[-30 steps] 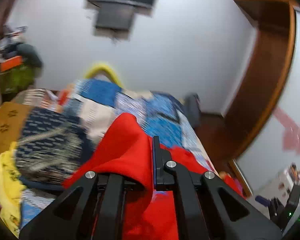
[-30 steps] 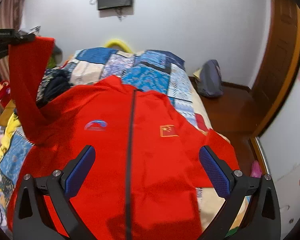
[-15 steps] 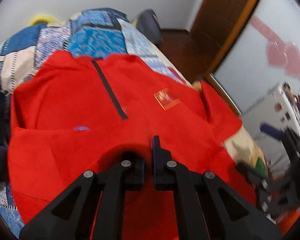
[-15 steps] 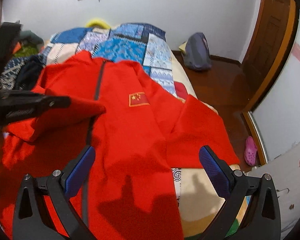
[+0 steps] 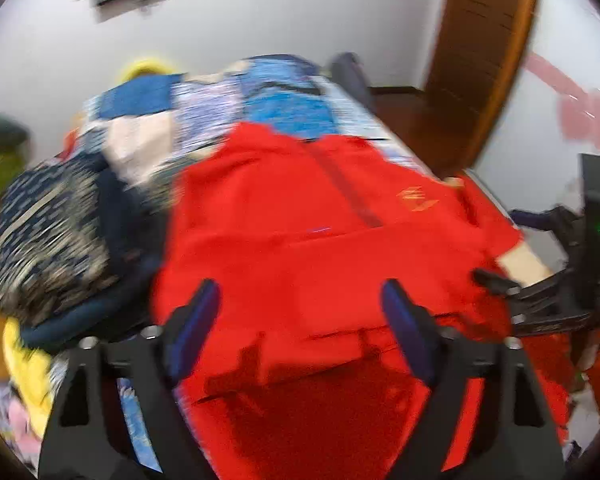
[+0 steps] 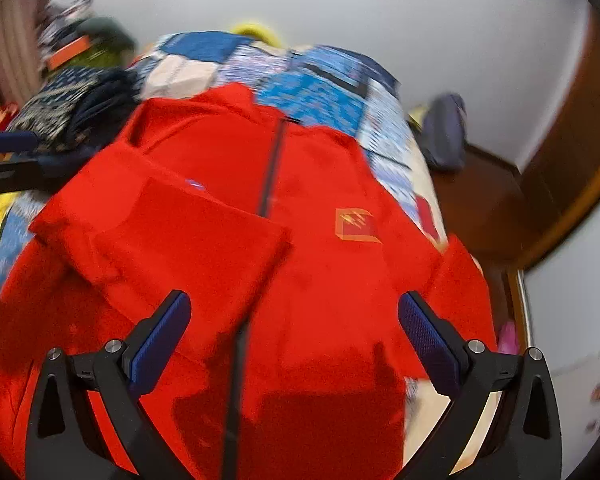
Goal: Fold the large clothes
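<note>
Right view alone shows the folded sleeve (image 6: 172, 236) lying across the red jacket (image 6: 320, 280) chest; left view alone shows the right gripper (image 5: 500, 292) at the bed's edge. Jacket lies face up on the patchwork quilt (image 6: 324, 92), long axis along the zipper (image 6: 270, 168), collar toward the far wall. Left gripper (image 5: 300, 320), clamped on the sleeve a second ago, is opening, nothing between its jaws. Right gripper (image 6: 294, 340) jaws wide apart, empty.

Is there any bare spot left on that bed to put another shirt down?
Yes: the patchwork quilt lies bare beyond the red jacket's collar, toward the wall. The left side is crowded with a heap of dark clothes.
</note>
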Tool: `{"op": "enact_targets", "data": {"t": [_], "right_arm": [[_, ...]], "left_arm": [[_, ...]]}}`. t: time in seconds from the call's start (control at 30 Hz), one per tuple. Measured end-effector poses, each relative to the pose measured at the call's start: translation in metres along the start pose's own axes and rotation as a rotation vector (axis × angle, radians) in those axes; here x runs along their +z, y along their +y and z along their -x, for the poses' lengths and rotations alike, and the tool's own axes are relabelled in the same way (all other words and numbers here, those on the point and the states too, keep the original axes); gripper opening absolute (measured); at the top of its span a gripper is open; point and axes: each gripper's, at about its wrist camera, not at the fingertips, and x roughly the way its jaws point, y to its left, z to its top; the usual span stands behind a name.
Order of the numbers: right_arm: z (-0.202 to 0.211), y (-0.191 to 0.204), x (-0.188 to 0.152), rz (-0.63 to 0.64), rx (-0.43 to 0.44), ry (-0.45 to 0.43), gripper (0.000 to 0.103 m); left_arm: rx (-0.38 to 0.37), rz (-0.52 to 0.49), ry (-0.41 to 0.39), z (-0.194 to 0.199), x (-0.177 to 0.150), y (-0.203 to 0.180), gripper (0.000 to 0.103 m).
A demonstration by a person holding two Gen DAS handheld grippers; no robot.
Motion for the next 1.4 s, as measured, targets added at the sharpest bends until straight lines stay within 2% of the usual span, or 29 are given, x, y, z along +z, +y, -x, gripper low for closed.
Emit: {"op": "enact_targets", "data": {"t": [0.1,0.27,0.4,0.5,0.57,0.6,0.63,0.73,0.8,0.9,0.97,1.0,1.03,1.1,1.23,1.4], "right_arm": [[-0.009,0.022,0.011,0.072,0.005,0.009,0.103],[-0.032,0.066,0.019,0.175,0.070,0.051,0.101],[-0.049,0.090,0.021,0.206,0.030,0.084,0.101],[-0.056,0.099,0.022,0.197,0.055,0.089,0.101],[-0.061,0.102,0.023,0.191,0.073,0.095,0.095],[-0.063,0.103,0.024,0.192,0.076,0.099,0.085],[-0.068,0.105,0.025,0.199,0.077,0.109,0.079],[-0.073,0.111,0.025,0.209,0.122,0.136,0.078],[-0.075,0.115,0.023,0.219,0.160,0.144,0.078],[-0.076,0.128,0.018,0.258,0.173,0.142,0.071],[-0.083,0.134,0.017,0.296,0.139,0.145,0.055],[-0.085,0.136,0.018,0.303,0.121,0.143,0.038],[-0.087,0.135,0.020,0.296,0.105,0.136,0.020],[-0.083,0.126,0.027,0.260,0.069,0.096,0.008],[-0.043,0.078,0.050,0.096,-0.035,-0.087,0.007],[0.006,0.012,0.076,-0.064,-0.078,-0.194,0.007]], "left_arm": [[0.040,0.069,0.035,-0.002,-0.021,0.036,0.087],[0.046,0.217,0.117,-0.025,-0.062,0.088,0.087],[0.033,0.288,0.153,-0.042,-0.091,0.106,0.087],[0.009,0.315,0.178,-0.059,-0.104,0.111,0.087],[-0.002,0.313,0.193,-0.070,-0.107,0.111,0.087],[-0.012,0.312,0.199,-0.077,-0.108,0.110,0.087],[-0.026,0.313,0.201,-0.079,-0.107,0.111,0.087],[-0.089,0.331,0.188,-0.087,-0.104,0.108,0.087],[-0.105,0.336,0.175,-0.090,-0.100,0.106,0.087],[-0.117,0.340,0.150,-0.090,-0.095,0.106,0.087],[-0.109,0.353,0.143,-0.093,-0.090,0.106,0.087],[-0.099,0.364,0.147,-0.098,-0.087,0.106,0.087],[-0.088,0.373,0.152,-0.102,-0.083,0.110,0.087],[-0.051,0.388,0.158,-0.107,-0.075,0.111,0.087],[-0.033,0.386,0.119,-0.096,-0.062,0.110,0.087],[-0.029,0.362,0.105,-0.092,-0.049,0.099,0.087]]}}
